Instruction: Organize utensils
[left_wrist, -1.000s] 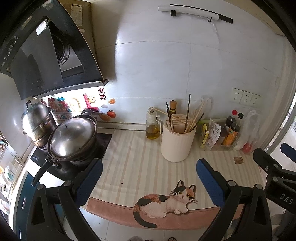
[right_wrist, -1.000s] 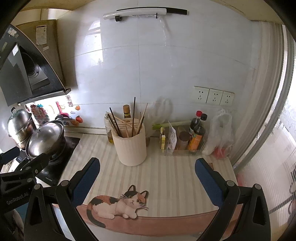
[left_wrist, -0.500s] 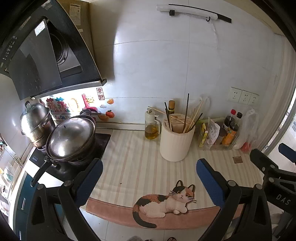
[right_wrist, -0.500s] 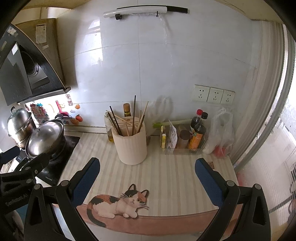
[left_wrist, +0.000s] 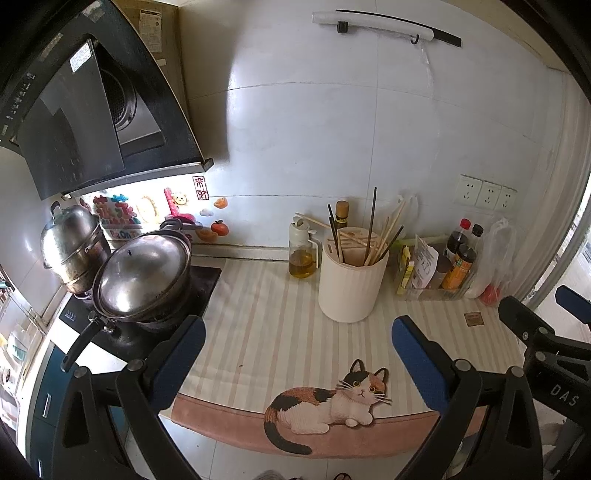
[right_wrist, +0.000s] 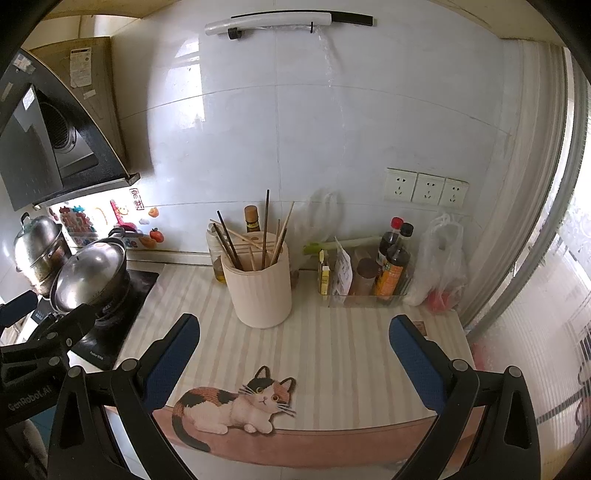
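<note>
The surface (right_wrist: 332, 354) is covered by a striped mat (right_wrist: 343, 369) whose front edge, printed with a cat (right_wrist: 236, 406), hangs over the rim. A cream holder (right_wrist: 261, 291) filled with chopsticks (right_wrist: 266, 229) is stood near the middle of the mat. An oil bottle (left_wrist: 302, 254) is seen just behind it to the left. A clear tray (right_wrist: 364, 295) of bottles and packets is placed at the right, with a plastic bag (right_wrist: 441, 262) beside it. A cooktop (left_wrist: 162, 306) carrying a lidded pan (left_wrist: 142, 273) is set at the left.
</note>
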